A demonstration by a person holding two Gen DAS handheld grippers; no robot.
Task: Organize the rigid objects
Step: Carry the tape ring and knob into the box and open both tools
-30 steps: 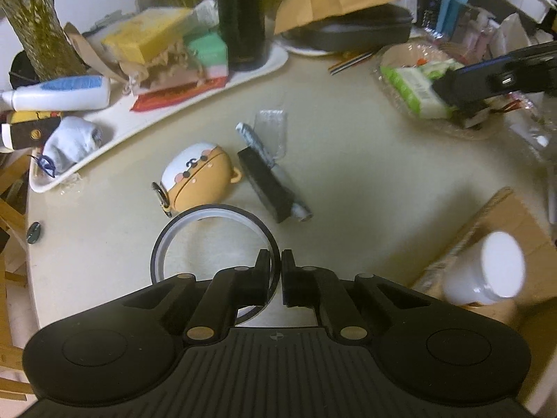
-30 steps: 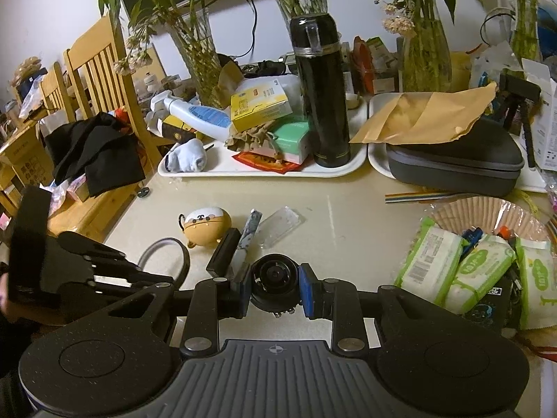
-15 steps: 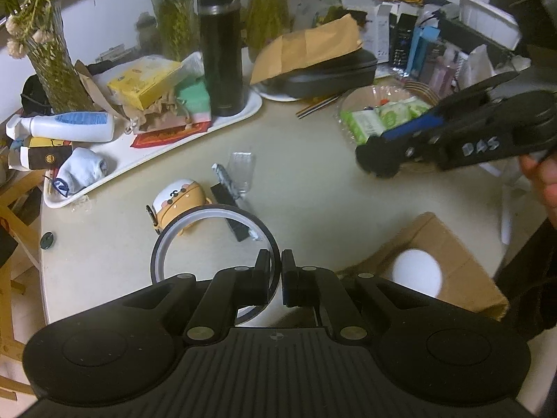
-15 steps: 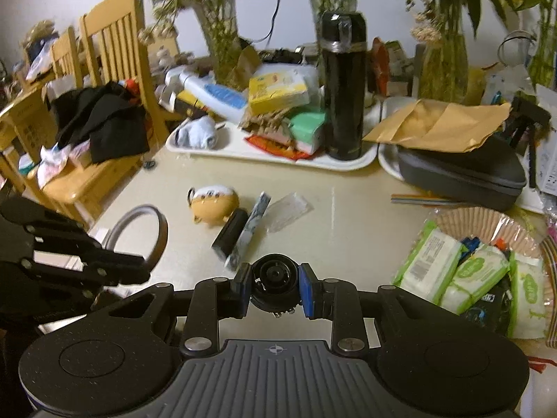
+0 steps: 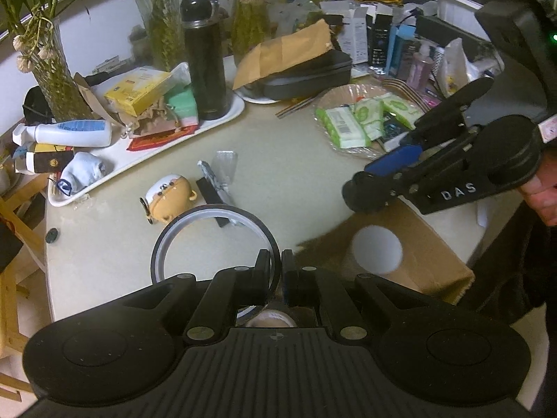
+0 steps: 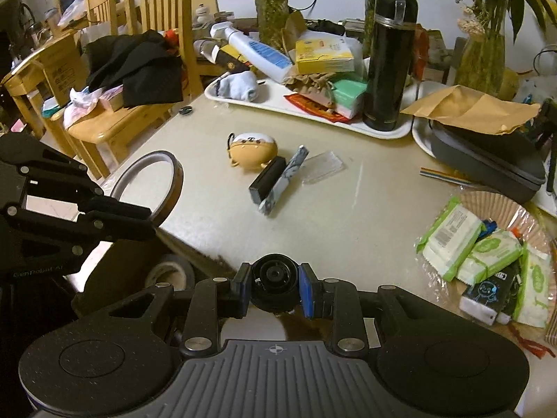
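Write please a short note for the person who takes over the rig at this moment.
Left tool: shut on the tape ring, held in the air near the table edge.
Right tool: shut on a small round black camera-like part.
Cardboard box at the table edge holds a white cylinder.
Left on the table: yellow toy, black block, marbled bar, clear case.

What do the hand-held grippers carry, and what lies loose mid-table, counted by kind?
Tape ring, in left hand-held gripper: 1
Black lens-like part, in right hand-held gripper: 1
Yellow round toy: 1
Black block: 1
Marbled bar: 1
Clear plastic case: 1
Total: 6
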